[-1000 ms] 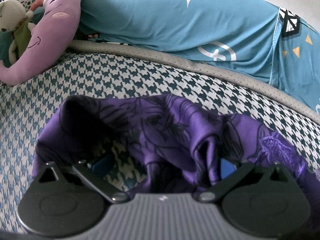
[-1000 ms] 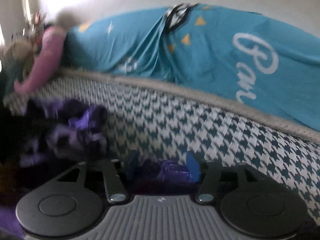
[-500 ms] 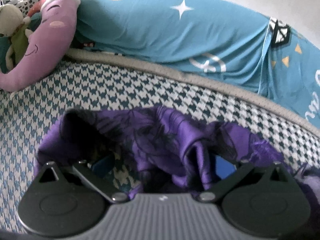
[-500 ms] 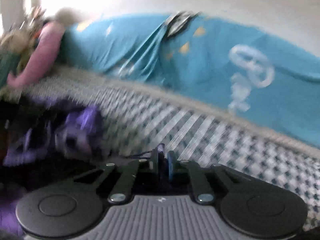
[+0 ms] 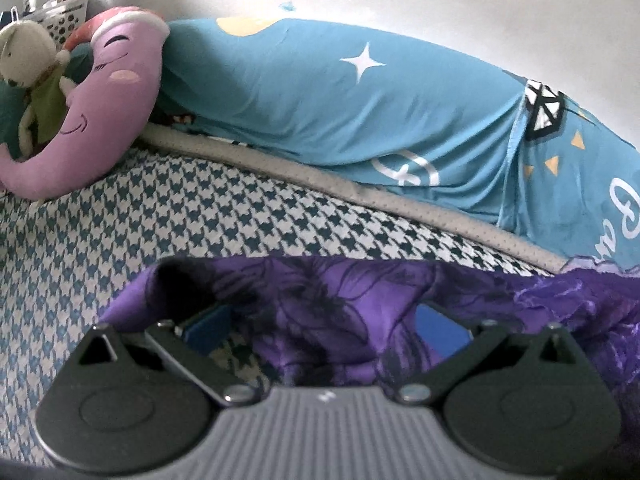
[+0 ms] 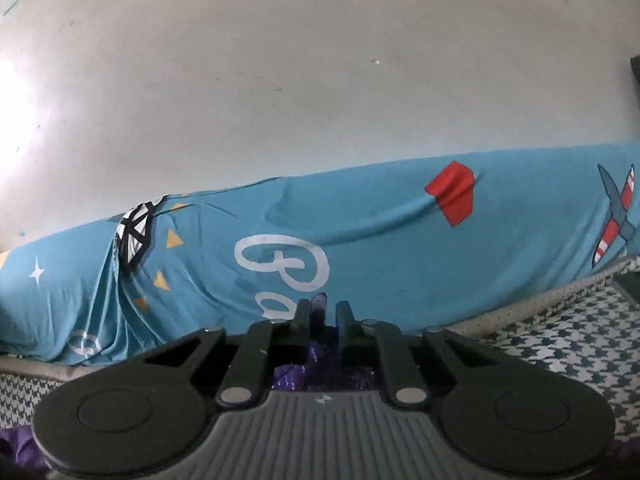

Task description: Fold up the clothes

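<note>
A purple garment (image 5: pixel 320 288) with a dark flower print lies bunched on the houndstooth bed sheet (image 5: pixel 200 208). My left gripper (image 5: pixel 324 328) stands wide open over it. Cloth is heaped between and over its blue pads (image 5: pixel 440 326), and neither pad presses on it. In the right wrist view, my right gripper (image 6: pixel 323 312) is nearly shut, with a thin fold of the purple garment (image 6: pixel 320 364) pinched between its fingertips. Its jaws are opening slightly. This gripper is raised and points towards the blue quilt and the wall.
A rolled blue quilt (image 5: pixel 320 100) with white stars and lettering runs along the bed's far side against the pale wall (image 6: pixel 320 80). At the far left lie a purple plush pillow (image 5: pixel 108 92) and a white teddy (image 5: pixel 28 60), with a basket (image 5: pixel 68 12) behind them.
My right gripper closed on the purple cloth, then lifted and tilted up, so the wall now fills its view. My left gripper rose a little, and the garment's right side is drawn taut.
</note>
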{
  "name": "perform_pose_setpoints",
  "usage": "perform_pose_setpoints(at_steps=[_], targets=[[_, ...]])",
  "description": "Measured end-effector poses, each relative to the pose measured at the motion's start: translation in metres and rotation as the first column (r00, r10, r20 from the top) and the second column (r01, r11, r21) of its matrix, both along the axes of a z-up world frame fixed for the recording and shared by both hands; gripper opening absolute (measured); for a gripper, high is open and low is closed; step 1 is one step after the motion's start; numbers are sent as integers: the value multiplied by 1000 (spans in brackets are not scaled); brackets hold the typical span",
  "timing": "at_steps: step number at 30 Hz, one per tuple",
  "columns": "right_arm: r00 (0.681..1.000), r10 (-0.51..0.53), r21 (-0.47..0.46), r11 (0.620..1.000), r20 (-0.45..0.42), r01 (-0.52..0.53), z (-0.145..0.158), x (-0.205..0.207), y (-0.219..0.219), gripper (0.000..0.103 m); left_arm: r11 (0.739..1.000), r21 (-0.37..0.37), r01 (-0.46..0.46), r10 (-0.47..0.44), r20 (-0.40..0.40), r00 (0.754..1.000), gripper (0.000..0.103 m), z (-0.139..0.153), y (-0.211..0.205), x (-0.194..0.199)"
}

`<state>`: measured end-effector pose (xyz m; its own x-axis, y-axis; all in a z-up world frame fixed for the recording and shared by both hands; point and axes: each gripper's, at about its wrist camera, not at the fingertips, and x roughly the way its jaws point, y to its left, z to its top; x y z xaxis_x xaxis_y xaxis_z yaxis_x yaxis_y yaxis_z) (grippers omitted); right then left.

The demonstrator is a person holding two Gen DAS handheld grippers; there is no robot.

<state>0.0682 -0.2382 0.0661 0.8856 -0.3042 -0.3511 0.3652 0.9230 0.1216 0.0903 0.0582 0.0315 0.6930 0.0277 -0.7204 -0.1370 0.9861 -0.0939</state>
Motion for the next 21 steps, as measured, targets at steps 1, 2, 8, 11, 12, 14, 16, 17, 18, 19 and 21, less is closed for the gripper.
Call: perform_pose_setpoints(at_steps=[1,2,8,11,12,14,16,17,18,19,21], targets=[[1000,-3,-9,1000,6,3,2,-1,2,16,1000,-7,-6,6,0,1000,103,1,3,0],[1000,-12,-24,1000,13,12,2,-4,4,20,1000,-14,-13,13,1,1000,103,2,7,0],[999,1,-54,999,54,2,15,-10,16,25,999,-16,-38,38,6,999,103,5,22,-1],[991,127,-5,992,43,-127,20,-6,27,25,999,-8,-39,39,0,999,103,4,28,1],[984,173,13,985,38,-173,20,-4,32,25,999,-5,-39,39,-3,999,103,4,29,1],[962,272,61,960,20,-273,18,1,43,25,999,-2,-35,35,-2,999,103,3,32,1],[937,350,85,933,1,-349,13,7,56,25,1000,5,-27,27,-1,1000,103,3,34,1],[922,388,97,918,-8,-385,10,10,62,25,1000,9,-23,23,0,1000,103,3,35,0],[905,424,108,901,-18,-420,7,14,69,25,1000,13,-20,20,2,1000,103,2,37,-1],[890,455,112,887,-36,-449,3,18,77,25,1000,17,-20,19,2,1000,103,2,39,-1],[861,503,97,863,-71,-496,-6,23,95,25,1000,20,-21,21,2,1000,103,2,43,-2]])
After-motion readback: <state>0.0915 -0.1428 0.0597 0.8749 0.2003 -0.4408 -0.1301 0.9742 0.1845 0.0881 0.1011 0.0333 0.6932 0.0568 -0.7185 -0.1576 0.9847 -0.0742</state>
